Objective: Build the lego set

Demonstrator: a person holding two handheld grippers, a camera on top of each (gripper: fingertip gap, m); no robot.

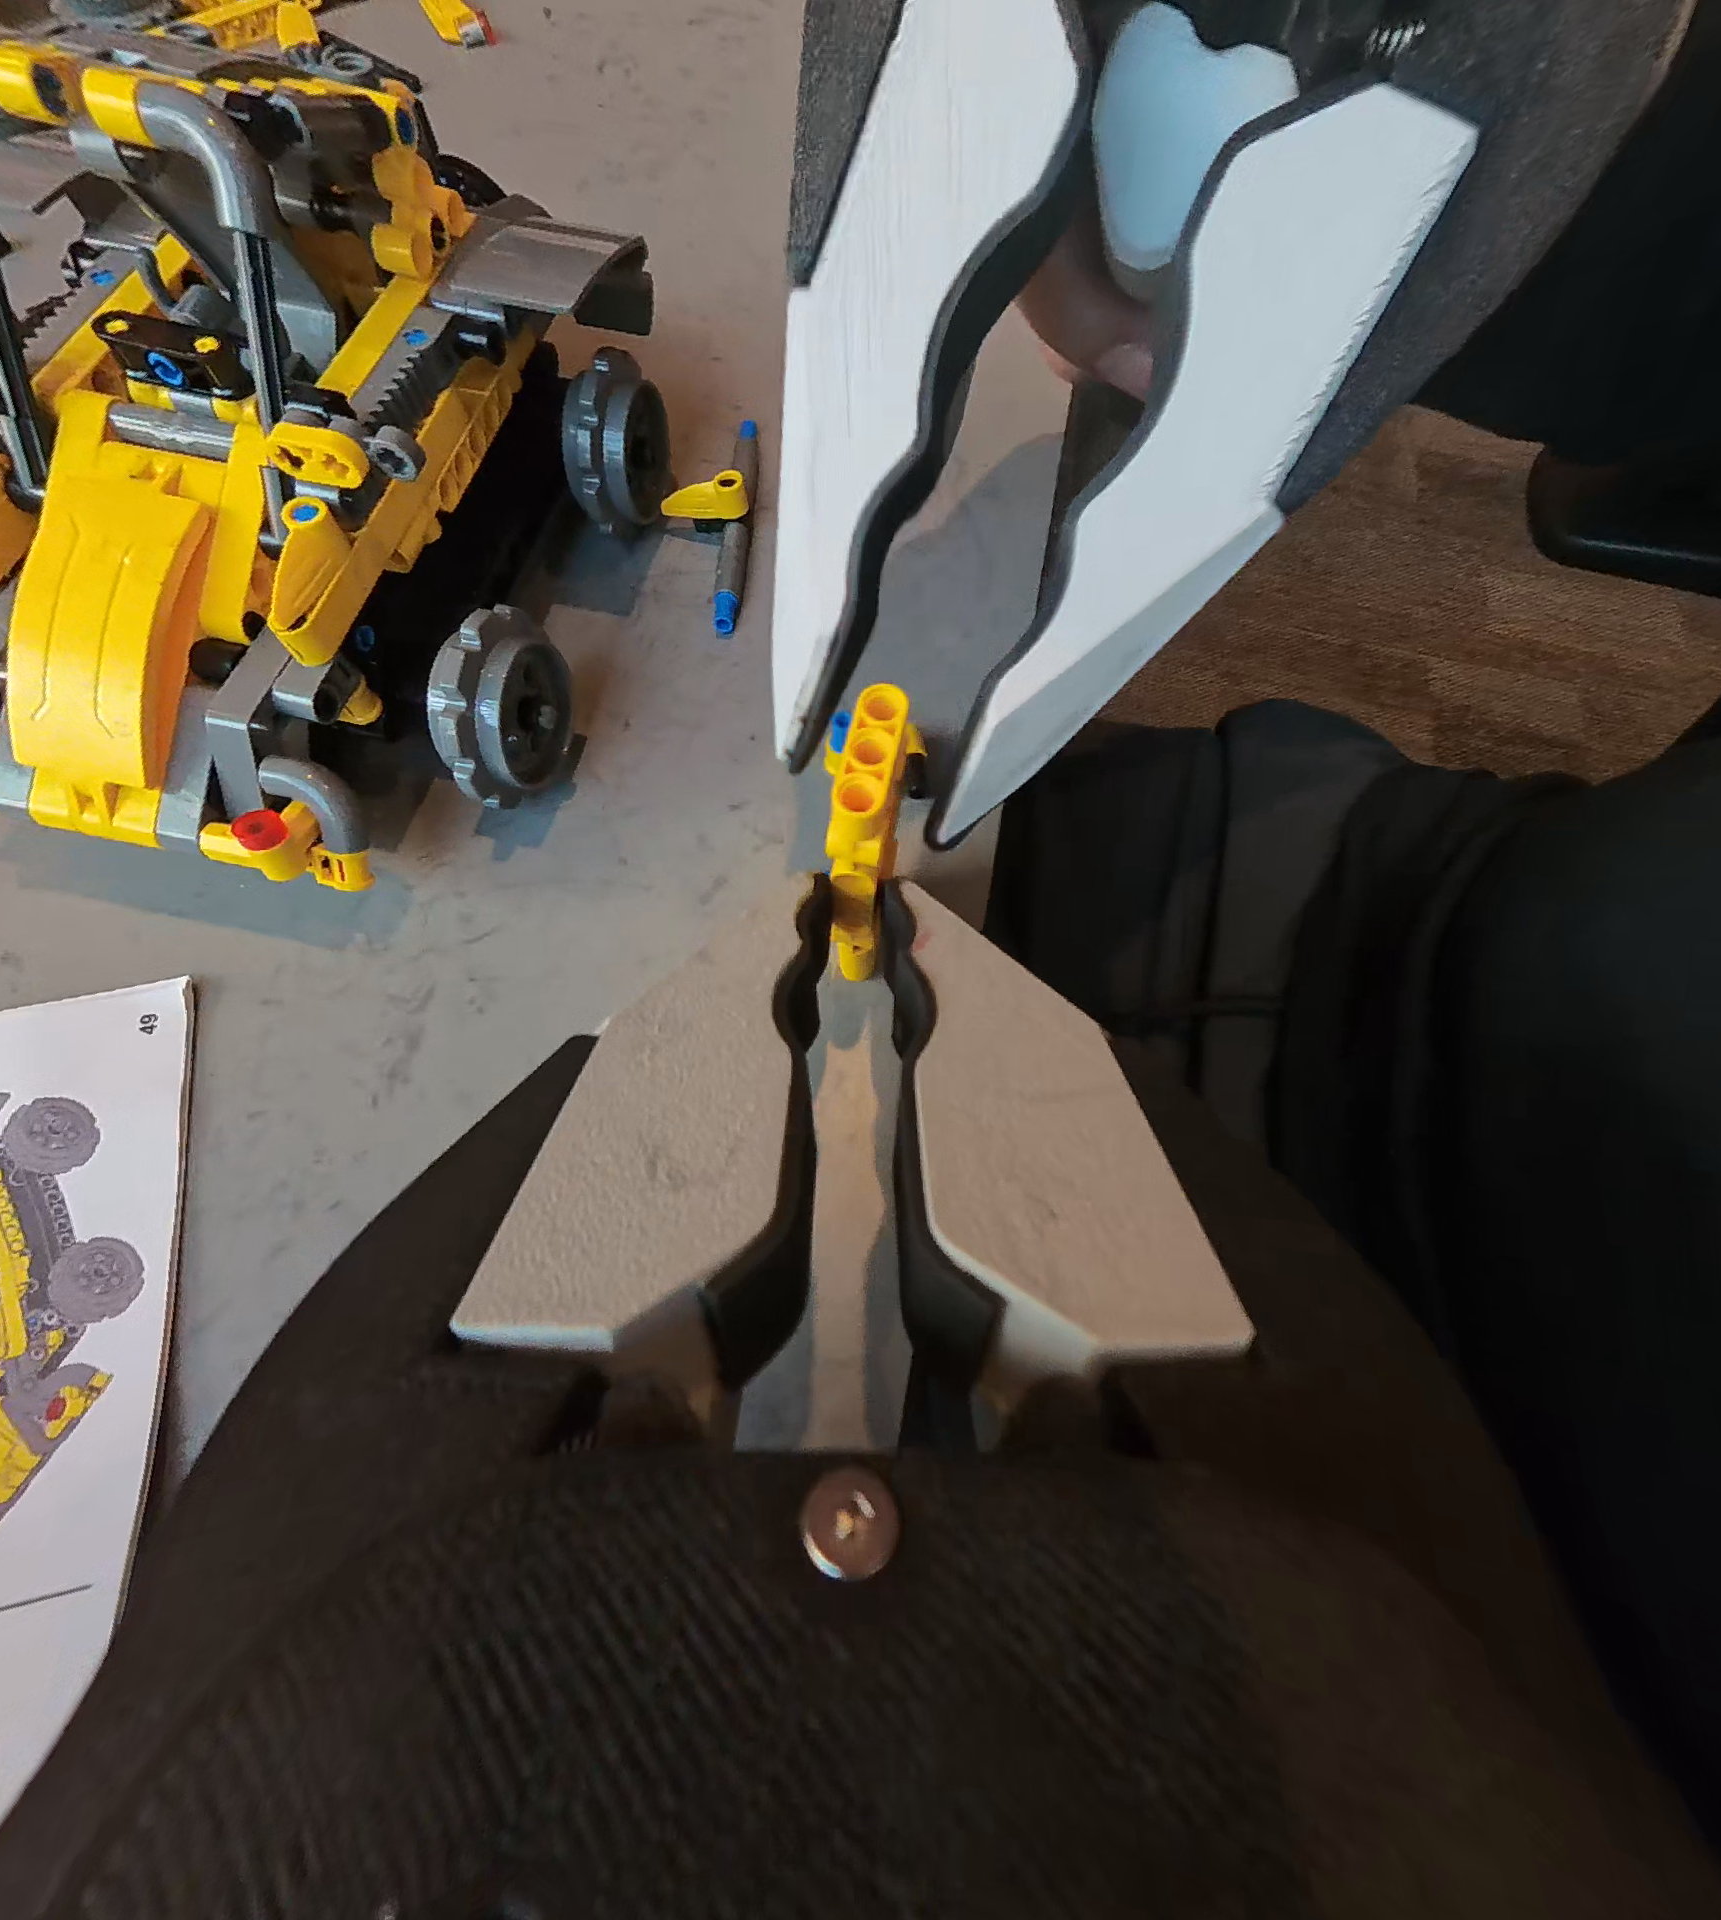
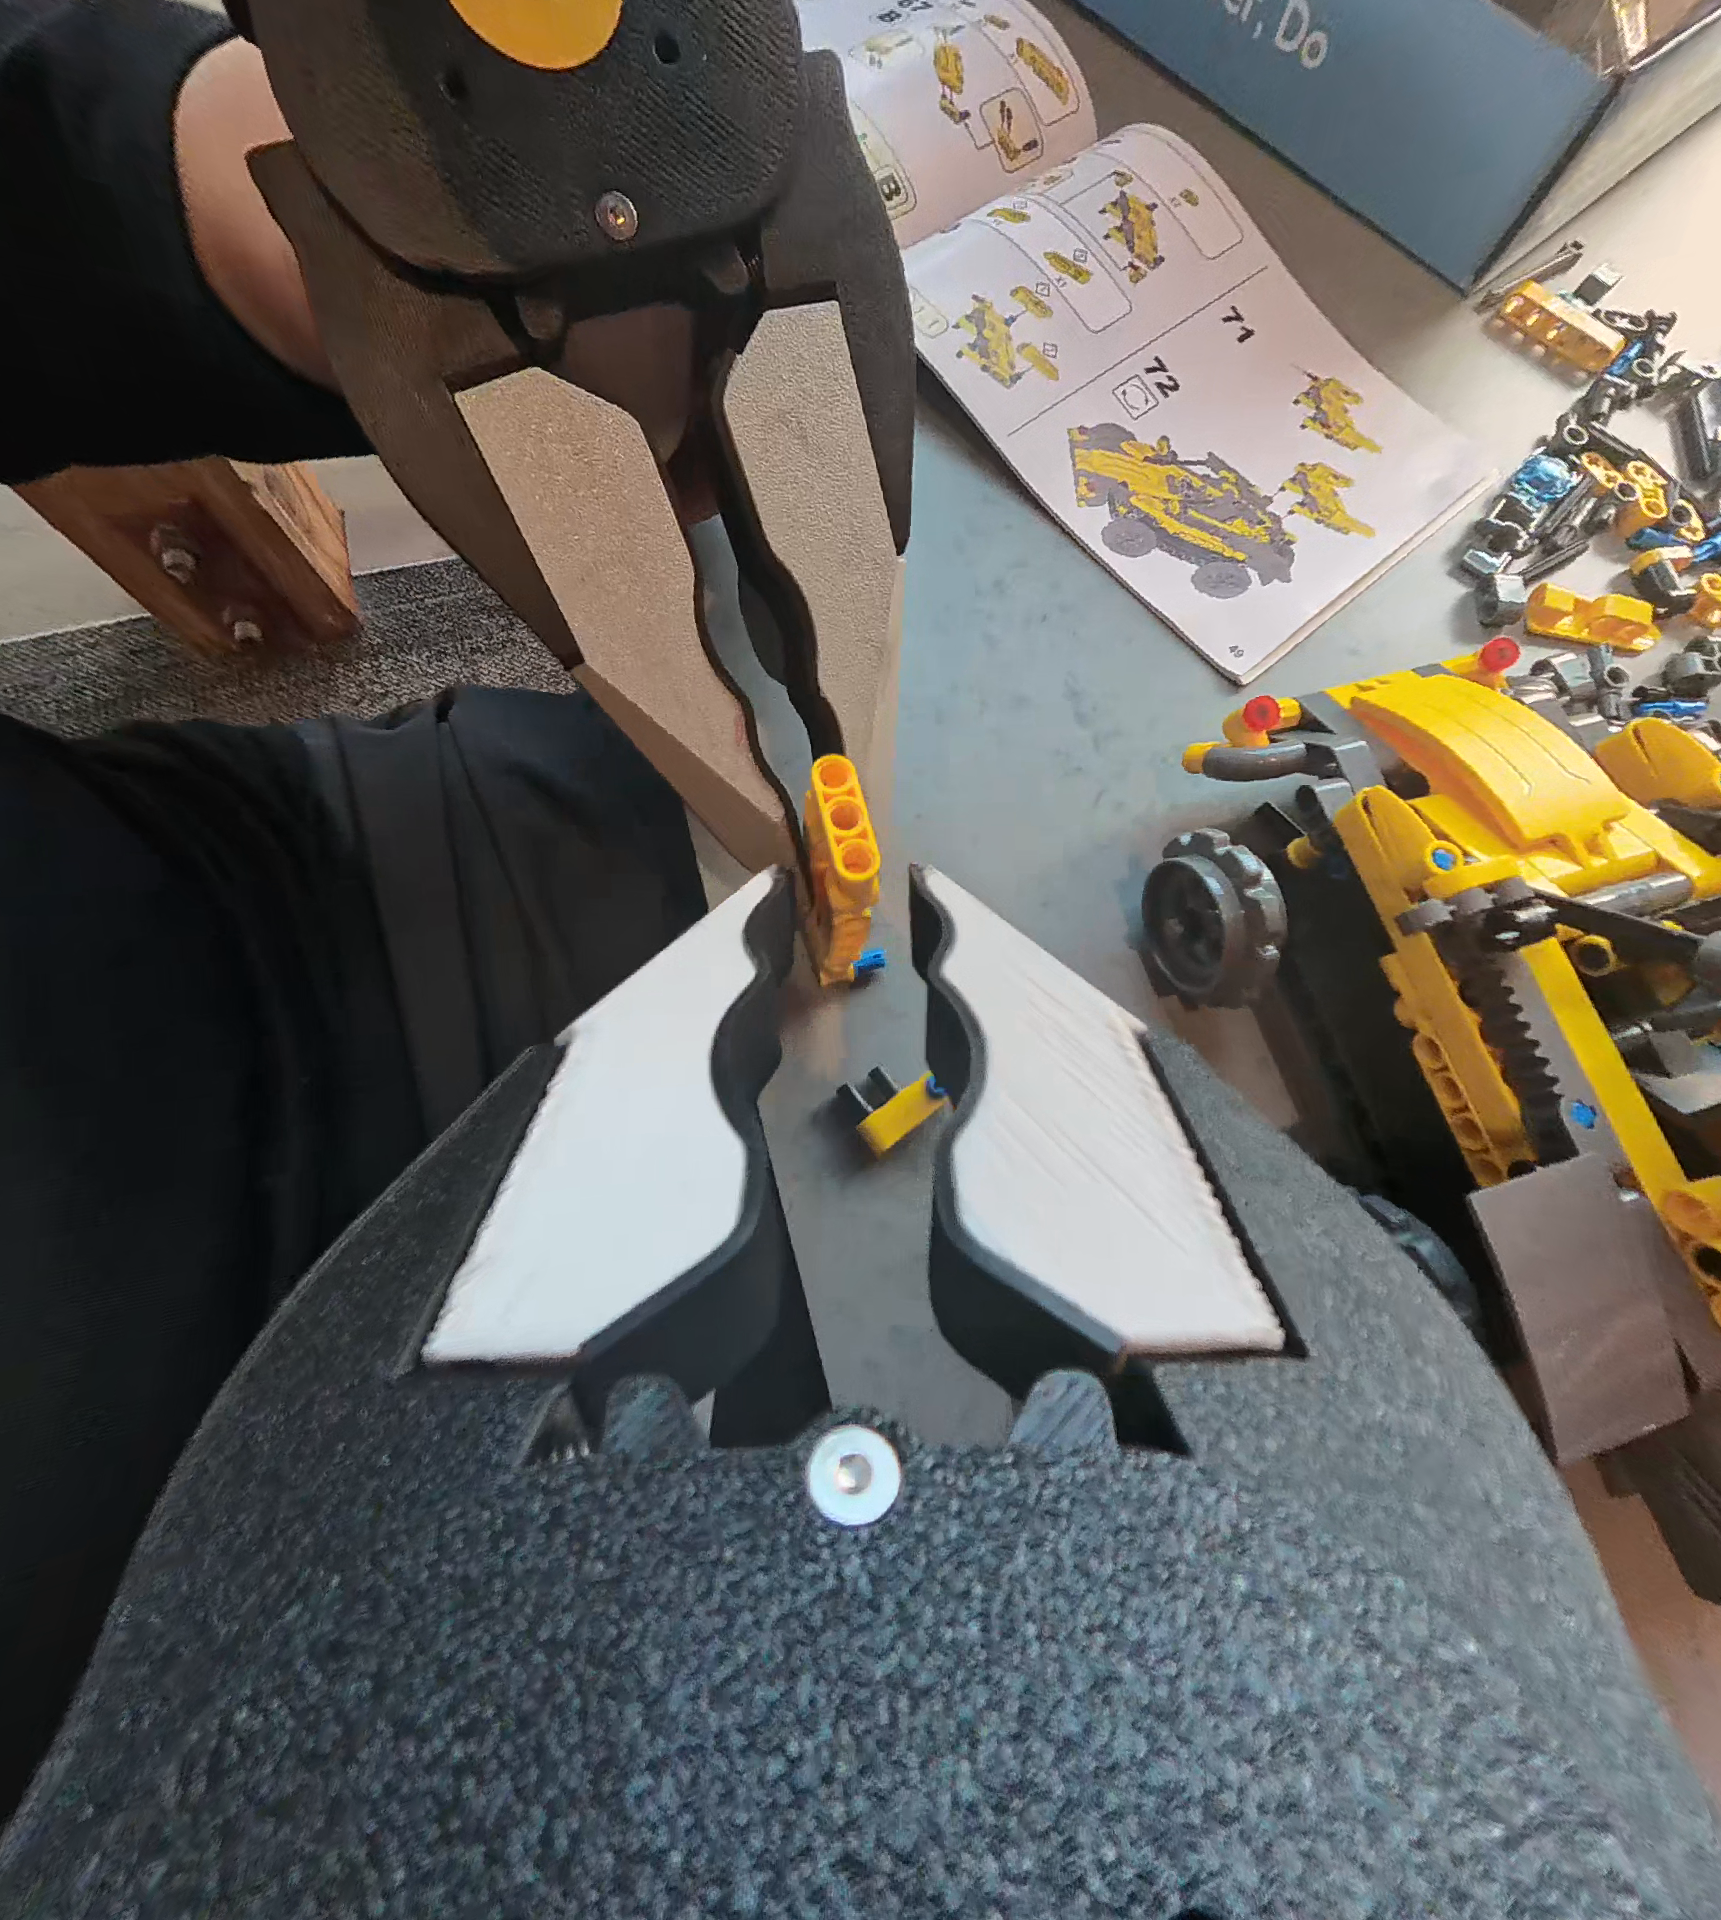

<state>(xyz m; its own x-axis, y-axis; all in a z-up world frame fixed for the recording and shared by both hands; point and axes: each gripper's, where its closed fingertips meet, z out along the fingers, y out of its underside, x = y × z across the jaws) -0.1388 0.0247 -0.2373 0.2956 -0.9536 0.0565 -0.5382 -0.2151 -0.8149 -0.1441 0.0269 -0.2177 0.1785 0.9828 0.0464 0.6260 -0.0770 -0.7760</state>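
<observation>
Grey worktop (image 1: 523,987), toy vehicle (image 1: 212,468) alongside.
Left hand-held gripper (image 1: 851,914) pinches a yellow beam (image 1: 866,790) upright, presenting it; right hand-held gripper (image 2: 851,914) spread around it.

model vehicle (image 1: 212,499) on table (image 1: 710,156) | booklet (image 1: 35,1299) before it | loose pcs (image 2: 1666,468) beside

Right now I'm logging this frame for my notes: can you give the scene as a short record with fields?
left gripper: shut on yellow beam piece
right gripper: open, tips either side of the beam piece
beside: yellow and grey toy vehicle
on table: instruction booklet, loose parts pile, small yellow connector
</observation>
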